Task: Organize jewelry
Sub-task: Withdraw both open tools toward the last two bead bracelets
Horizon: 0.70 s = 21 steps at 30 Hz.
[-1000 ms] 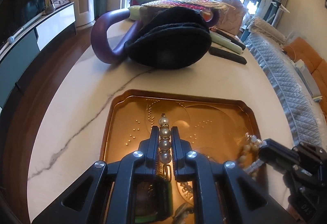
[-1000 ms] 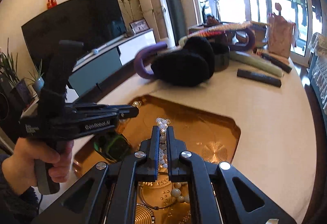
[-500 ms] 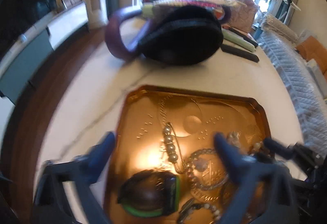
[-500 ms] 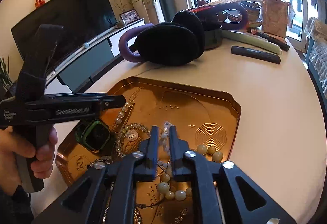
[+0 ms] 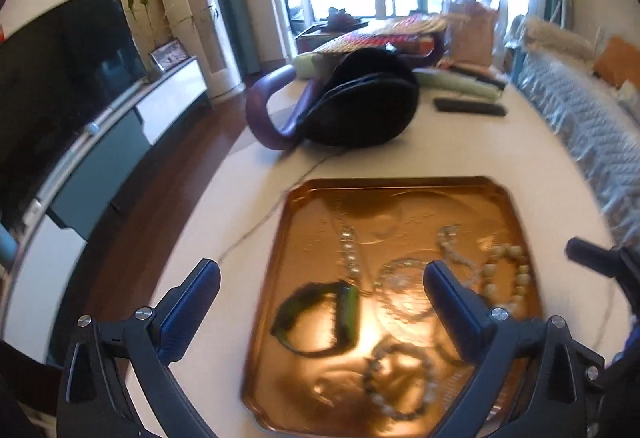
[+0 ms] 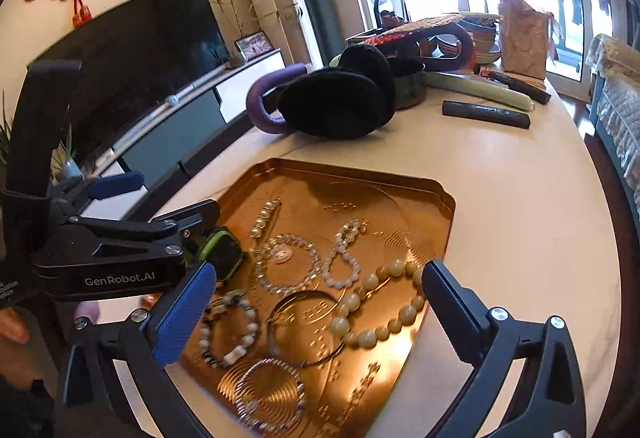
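Observation:
A gold tray (image 6: 360, 168) lies on the white marble table and holds several pieces of jewelry. My left gripper (image 5: 320, 267) is open above the tray's near left part, with nothing between its fingers. Below it lie a pearl pin (image 5: 350, 250) and a black-and-green watch (image 5: 320, 314). My right gripper (image 6: 319, 269) has its jaws opening wide, and they grip nothing. Under it rest a small white bead strand (image 6: 344, 258), a clear crystal bracelet (image 6: 288, 264), a cream bead bracelet (image 6: 376, 302) and a metal bangle (image 6: 304, 330). The left gripper (image 6: 174, 194) shows at the tray's left edge.
Black earmuffs with a purple band (image 6: 336, 102) sit beyond the tray. A dark remote (image 6: 486, 114) and a pale green stick (image 6: 480, 90) lie at the back right. The table's left edge drops to a wood floor, with a TV (image 6: 140, 50) beyond.
Both grippers went from shut to wide open. The left let go of the pearl pin, which now lies in the tray, and drew back and up. The right released the white bead strand.

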{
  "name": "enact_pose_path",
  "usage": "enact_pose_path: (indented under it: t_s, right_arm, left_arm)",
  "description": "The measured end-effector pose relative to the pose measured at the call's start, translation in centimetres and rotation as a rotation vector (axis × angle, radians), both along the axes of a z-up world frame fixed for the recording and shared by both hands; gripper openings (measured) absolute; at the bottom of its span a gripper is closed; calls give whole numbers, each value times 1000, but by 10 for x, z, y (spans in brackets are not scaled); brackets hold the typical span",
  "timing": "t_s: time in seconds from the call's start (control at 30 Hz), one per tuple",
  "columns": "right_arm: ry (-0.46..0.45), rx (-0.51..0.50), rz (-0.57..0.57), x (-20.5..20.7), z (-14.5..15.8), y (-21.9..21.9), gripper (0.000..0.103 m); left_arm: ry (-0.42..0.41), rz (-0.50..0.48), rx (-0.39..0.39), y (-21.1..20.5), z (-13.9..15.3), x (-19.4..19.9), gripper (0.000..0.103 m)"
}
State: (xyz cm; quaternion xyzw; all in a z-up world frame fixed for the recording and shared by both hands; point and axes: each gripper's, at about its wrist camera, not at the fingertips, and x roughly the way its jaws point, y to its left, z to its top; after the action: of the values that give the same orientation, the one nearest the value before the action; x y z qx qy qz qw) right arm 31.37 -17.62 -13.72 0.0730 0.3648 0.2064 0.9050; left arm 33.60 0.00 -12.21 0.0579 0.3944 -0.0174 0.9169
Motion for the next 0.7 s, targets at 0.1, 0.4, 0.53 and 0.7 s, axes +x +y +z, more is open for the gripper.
enact_pose_path:
  t_s: [0.1,0.4,0.53,0.7]
  right_arm:
    - [-13,-11,-13,-15,9,-3,103]
    - [-52,-61,13,-71,28,11,103]
    - [-61,-63,3,-100,31,15,103]
    - [-52,-43,15,-133,33,7,103]
  left_arm:
    - [-26,-57,-105,2,11,-17,101]
    - [-67,-100,-185,-5,34,-100,101]
    - [-78,-110,-182,-4,39,-132,101]
    - [-73,-153,-227,9,39,-161,101]
